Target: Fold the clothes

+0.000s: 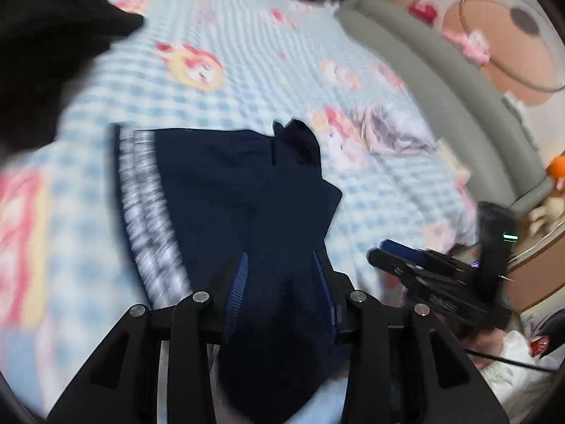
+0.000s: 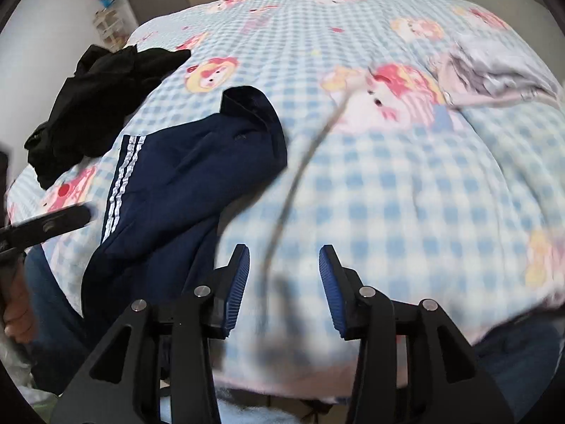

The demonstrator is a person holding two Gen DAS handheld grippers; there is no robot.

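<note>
Navy trousers with white side stripes (image 1: 226, 190) lie on a blue checked bedspread (image 1: 247, 63); they also show in the right wrist view (image 2: 169, 190). My left gripper (image 1: 282, 275) hangs over their near end, jaws apart with navy cloth lying between the fingers; no pinch shows. My right gripper (image 2: 284, 272) is open and empty over bare bedspread (image 2: 388, 194), right of the trousers. The right gripper also shows in the left wrist view (image 1: 399, 254), and part of the left gripper shows in the right wrist view (image 2: 46, 228).
A black garment (image 2: 102, 99) lies crumpled at the bed's far left, also in the left wrist view (image 1: 49, 46). A pale grey garment (image 2: 494, 70) lies at the far right. A thin dark cord (image 2: 303, 169) crosses the bedspread. A grey bed frame (image 1: 441, 81) runs along the right.
</note>
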